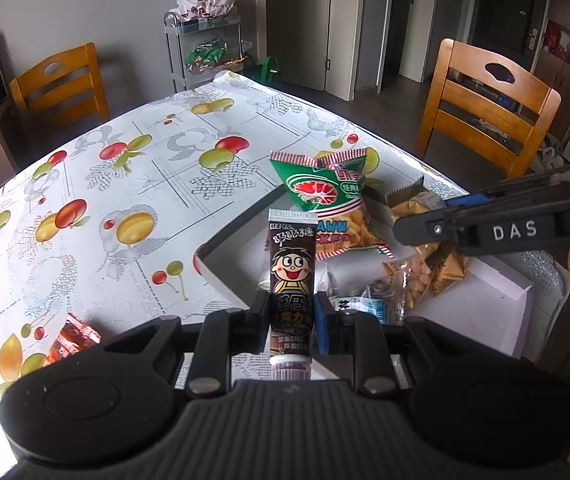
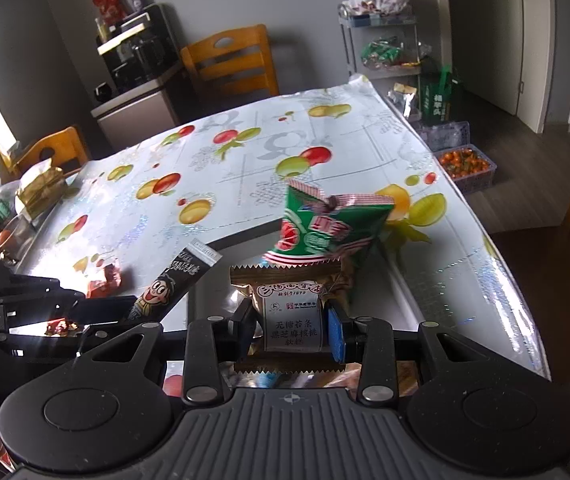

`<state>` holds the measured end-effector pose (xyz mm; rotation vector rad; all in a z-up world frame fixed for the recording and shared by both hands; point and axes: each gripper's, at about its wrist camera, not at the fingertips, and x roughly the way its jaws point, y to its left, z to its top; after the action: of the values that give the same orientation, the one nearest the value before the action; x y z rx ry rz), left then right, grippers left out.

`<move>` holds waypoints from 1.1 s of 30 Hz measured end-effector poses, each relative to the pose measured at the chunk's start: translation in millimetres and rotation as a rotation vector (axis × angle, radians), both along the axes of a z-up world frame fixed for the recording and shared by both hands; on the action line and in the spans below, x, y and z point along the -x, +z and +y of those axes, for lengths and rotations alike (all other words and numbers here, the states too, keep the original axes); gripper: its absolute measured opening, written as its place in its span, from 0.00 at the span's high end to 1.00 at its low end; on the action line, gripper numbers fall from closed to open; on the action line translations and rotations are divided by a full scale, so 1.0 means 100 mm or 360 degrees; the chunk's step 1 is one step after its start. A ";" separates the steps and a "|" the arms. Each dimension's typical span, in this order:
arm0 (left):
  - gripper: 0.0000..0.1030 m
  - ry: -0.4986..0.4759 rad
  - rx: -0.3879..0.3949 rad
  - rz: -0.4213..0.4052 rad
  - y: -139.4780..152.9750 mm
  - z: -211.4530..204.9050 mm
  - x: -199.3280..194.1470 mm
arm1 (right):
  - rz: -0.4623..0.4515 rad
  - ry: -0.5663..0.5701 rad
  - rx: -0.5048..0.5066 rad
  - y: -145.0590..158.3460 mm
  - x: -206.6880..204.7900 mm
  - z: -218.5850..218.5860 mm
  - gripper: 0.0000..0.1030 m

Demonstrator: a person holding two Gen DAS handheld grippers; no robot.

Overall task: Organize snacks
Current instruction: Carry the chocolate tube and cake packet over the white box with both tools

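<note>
Only right wrist view shows tangerine basket (image 2: 467, 164); right hand-held gripper (image 2: 291, 330) clamps brown packet (image 2: 291, 308).

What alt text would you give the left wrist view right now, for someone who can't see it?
The left gripper is shut on a dark chocolate-candy tube with a cartoon face, held upright above the fruit-print tablecloth. Beyond it a white box holds a green prawn cracker bag and other snacks; the right gripper enters from the right.
</note>
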<state>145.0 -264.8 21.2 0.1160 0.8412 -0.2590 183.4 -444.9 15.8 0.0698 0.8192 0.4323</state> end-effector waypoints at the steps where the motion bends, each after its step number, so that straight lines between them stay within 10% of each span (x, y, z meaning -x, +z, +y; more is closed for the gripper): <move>1: 0.81 -0.0004 -0.0001 0.0005 -0.01 -0.02 -0.01 | 0.0000 -0.0005 -0.0003 -0.01 -0.01 -0.03 0.63; 33: 0.81 -0.0116 -0.0053 0.0213 -0.47 -0.44 -0.10 | 0.0156 0.0130 0.0050 -0.41 -0.15 -0.09 0.63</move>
<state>154.7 -308.8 -25.9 0.1620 0.9755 -0.3242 198.0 -453.4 -25.0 0.0286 0.9274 0.4963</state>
